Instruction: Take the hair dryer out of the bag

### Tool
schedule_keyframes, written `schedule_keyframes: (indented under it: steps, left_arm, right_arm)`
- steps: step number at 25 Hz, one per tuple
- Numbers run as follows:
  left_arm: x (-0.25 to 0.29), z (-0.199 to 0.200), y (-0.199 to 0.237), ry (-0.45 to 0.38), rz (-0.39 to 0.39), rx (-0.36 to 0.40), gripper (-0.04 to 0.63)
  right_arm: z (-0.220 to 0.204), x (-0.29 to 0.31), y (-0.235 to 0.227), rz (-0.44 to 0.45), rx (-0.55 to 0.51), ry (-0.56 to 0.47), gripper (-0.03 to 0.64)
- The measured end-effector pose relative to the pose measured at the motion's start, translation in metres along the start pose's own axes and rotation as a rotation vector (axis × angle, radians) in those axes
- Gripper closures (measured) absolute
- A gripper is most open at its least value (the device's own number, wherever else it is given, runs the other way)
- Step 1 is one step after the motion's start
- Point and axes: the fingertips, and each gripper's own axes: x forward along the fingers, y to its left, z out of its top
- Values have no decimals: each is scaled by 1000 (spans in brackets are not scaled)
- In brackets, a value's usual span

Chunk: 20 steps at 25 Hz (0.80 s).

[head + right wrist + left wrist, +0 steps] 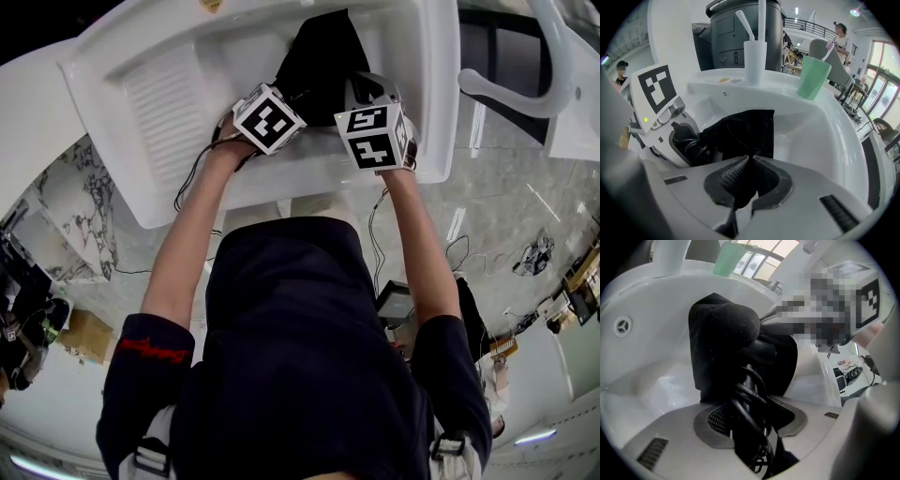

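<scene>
A black cloth bag (319, 52) lies in the white sink basin (169, 84). In the left gripper view the black hair dryer (750, 399), its cord wound round the handle, sticks out of the bag (722, 333), which still covers its head. My left gripper (750, 427) is shut on that handle and cord. My right gripper (743, 187) is shut on a fold of the bag's fabric (745, 131), just right of the left gripper (677, 136). In the head view both grippers, left (295, 89) and right (361, 89), sit side by side at the bag's near edge.
On the sink's far rim stand a white cup (754, 61) with a toothbrush and a green cup (813, 77). A dark machine (743, 33) rises behind them. The basin wall (811, 131) curves to the right. A person (841, 30) stands far back.
</scene>
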Motion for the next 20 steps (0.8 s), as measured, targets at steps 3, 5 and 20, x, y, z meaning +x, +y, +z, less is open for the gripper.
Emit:
schedule_keyframes:
  steps: [3,5,20]
  left_arm:
    - [-4,-2,-2,10,-1,14,380]
    - [-8,-4,-4,19,-2,26,380]
    - [-33,-16,-14,53,45,161,380]
  right_arm:
    - [2,-2,0,-2,-1,-1,572]
    - [4,-3,1,-5,-2,-2,572]
    - [20,-8,-5,-37,-17,-10,572]
